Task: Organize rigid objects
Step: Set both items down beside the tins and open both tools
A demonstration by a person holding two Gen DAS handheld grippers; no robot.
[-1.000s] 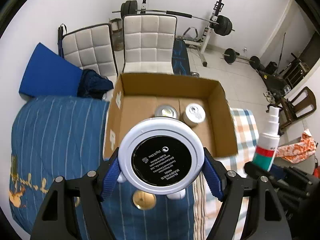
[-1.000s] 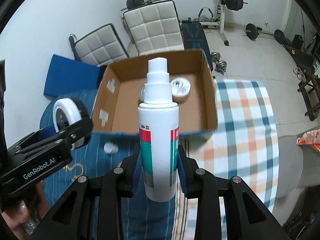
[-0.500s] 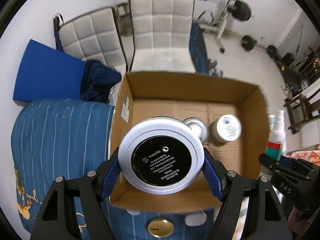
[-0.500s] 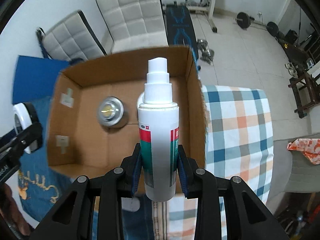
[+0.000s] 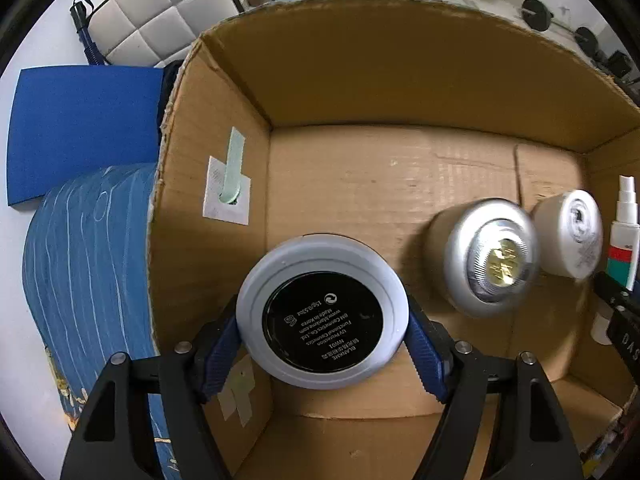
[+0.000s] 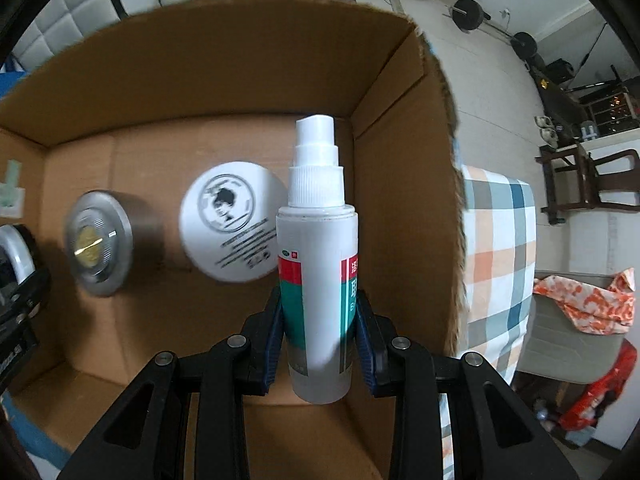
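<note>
My left gripper (image 5: 324,340) is shut on a round white compact with a black label (image 5: 322,316), held inside the open cardboard box (image 5: 360,64), over its left half. My right gripper (image 6: 318,326) is shut on a white spray bottle with a red and green label (image 6: 316,264), held upright inside the box near its right wall. On the box floor stand a silver-lidded jar (image 5: 486,258) and a white jar (image 5: 568,232), between the two grippers. They also show in the right wrist view, the silver jar (image 6: 100,250) and the white jar (image 6: 232,222).
The box sits on a bed with a blue striped cover (image 5: 88,248) on the left and a checked cover (image 6: 500,240) on the right. White padded chairs (image 5: 160,20) stand behind it. A wooden chair (image 6: 588,184) and weights (image 6: 468,12) are on the floor to the right.
Both grippers have moved forward and down from above the bed into the box, each still holding its object. The jars on the box floor now look much nearer.
</note>
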